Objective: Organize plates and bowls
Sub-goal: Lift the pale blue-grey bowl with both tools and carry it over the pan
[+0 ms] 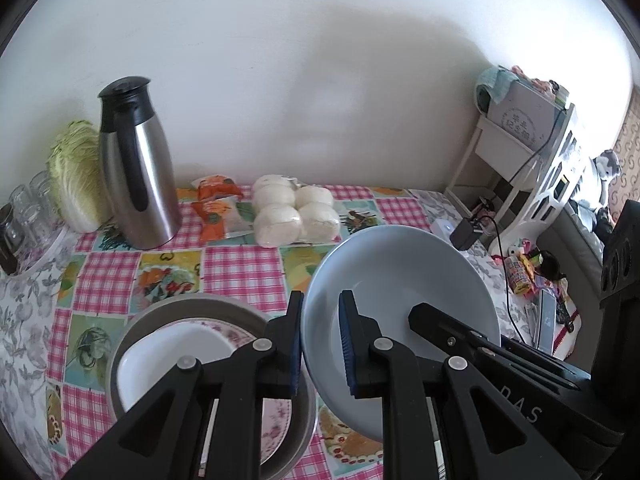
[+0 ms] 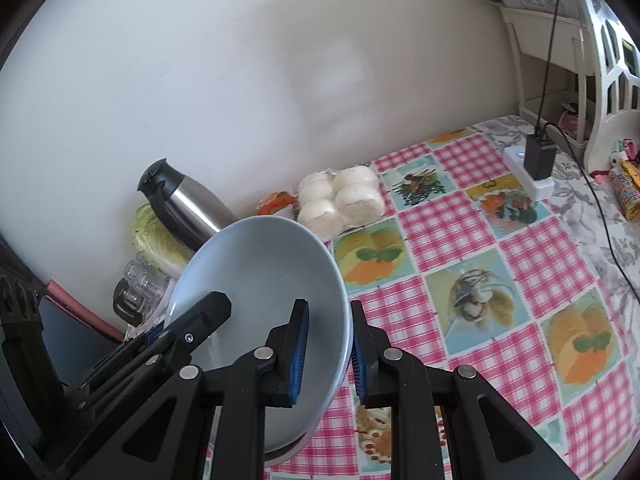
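Gripping pale blue bowl [image 1: 400, 280] w/ 2 grippers, left [image 1: 320, 344] & right [image 2: 330, 354].

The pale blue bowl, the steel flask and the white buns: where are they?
pale blue bowl [image 1: 400, 276], left wrist view, on its inner wall.
steel flask [image 1: 150, 184], left wrist view, on its shiny body.
white buns [image 2: 344, 200], right wrist view, on the middle of the pack.
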Available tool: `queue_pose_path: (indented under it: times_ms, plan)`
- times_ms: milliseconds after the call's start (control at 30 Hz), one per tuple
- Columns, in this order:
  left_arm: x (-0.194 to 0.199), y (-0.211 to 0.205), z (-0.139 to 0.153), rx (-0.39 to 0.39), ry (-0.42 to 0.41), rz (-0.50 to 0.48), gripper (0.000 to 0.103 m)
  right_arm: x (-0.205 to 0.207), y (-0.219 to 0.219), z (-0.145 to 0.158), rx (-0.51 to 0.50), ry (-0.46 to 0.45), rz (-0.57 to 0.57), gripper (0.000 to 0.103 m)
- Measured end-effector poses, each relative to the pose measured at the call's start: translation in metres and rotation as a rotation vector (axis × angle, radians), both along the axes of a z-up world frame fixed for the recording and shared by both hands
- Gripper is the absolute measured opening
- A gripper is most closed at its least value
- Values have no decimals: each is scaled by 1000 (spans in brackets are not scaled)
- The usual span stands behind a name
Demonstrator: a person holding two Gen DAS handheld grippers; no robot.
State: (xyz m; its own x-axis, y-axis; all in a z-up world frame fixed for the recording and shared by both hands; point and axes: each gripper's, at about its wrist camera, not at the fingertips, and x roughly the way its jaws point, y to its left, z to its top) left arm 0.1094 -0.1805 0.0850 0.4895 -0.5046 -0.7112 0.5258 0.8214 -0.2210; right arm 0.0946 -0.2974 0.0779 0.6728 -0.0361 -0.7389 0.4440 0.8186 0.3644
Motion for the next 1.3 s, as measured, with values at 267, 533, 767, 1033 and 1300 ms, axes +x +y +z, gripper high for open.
queue_pose_path:
  times_ms: [267,533,767,1033,1300]
  plan:
    - [6,33,-3,-10,13,65,17,16,28,-2,-1,11,56,21]
    - [16,69,-11,-31,42,125,17,32,57,-10,9,23,122,21]
    - [24,96,-18,-34,63,177,17,45,83,-17,12,41,172,21]
    - [31,119,-28,-50,98,219,17,57,104,-26,16,61,207,21]
    - [38,124,-43,-54,146,234,17,65,116,-36,-18,108,220,21]
